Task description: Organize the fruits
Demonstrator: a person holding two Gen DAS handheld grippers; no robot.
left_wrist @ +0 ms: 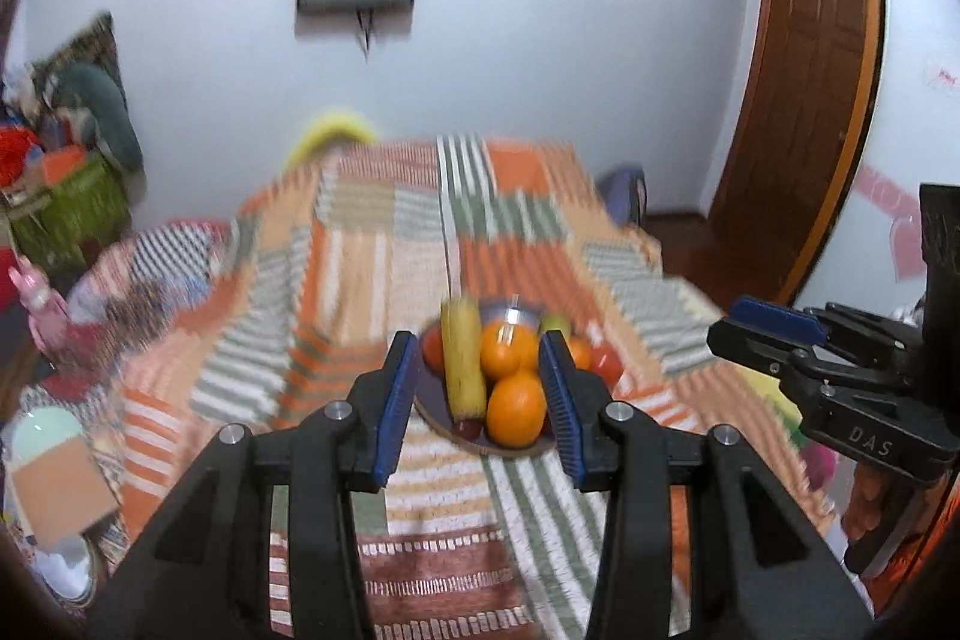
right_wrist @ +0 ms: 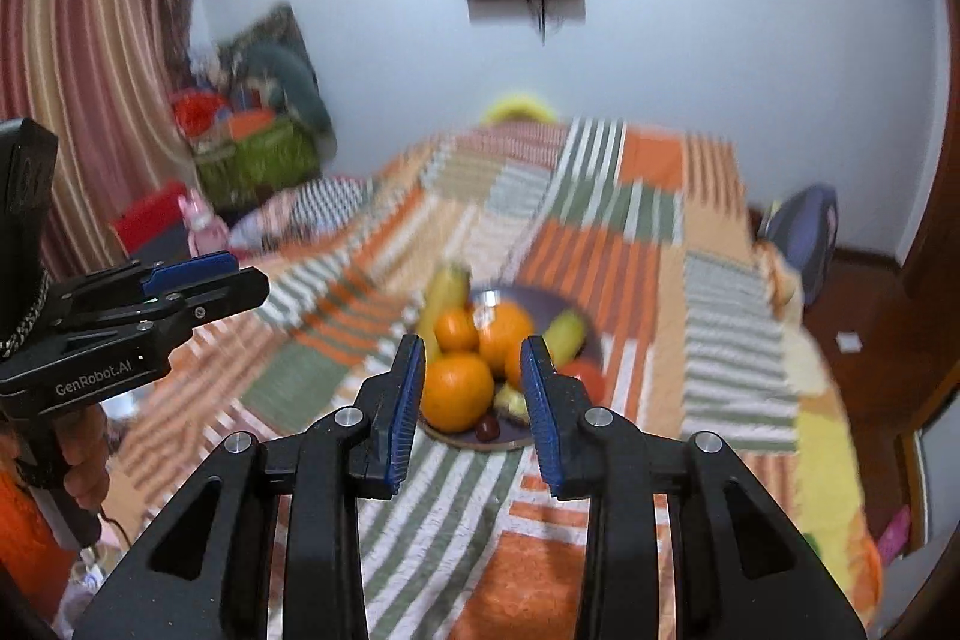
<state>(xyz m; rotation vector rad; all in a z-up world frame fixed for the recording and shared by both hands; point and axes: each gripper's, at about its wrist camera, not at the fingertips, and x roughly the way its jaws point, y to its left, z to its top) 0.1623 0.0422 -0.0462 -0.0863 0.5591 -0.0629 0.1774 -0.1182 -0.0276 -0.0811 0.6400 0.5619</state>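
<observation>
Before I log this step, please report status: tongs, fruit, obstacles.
Left tongs open, empty. Right tongs open, empty. Fruit piled on plate on bedspread, untouched. Nothing between tongs and plate.

Right hand-held gripper (right_wrist: 471,388) open and empty above striped bed (right_wrist: 600,232), aimed at plate (right_wrist: 558,307) piled with oranges (right_wrist: 456,391).
</observation>
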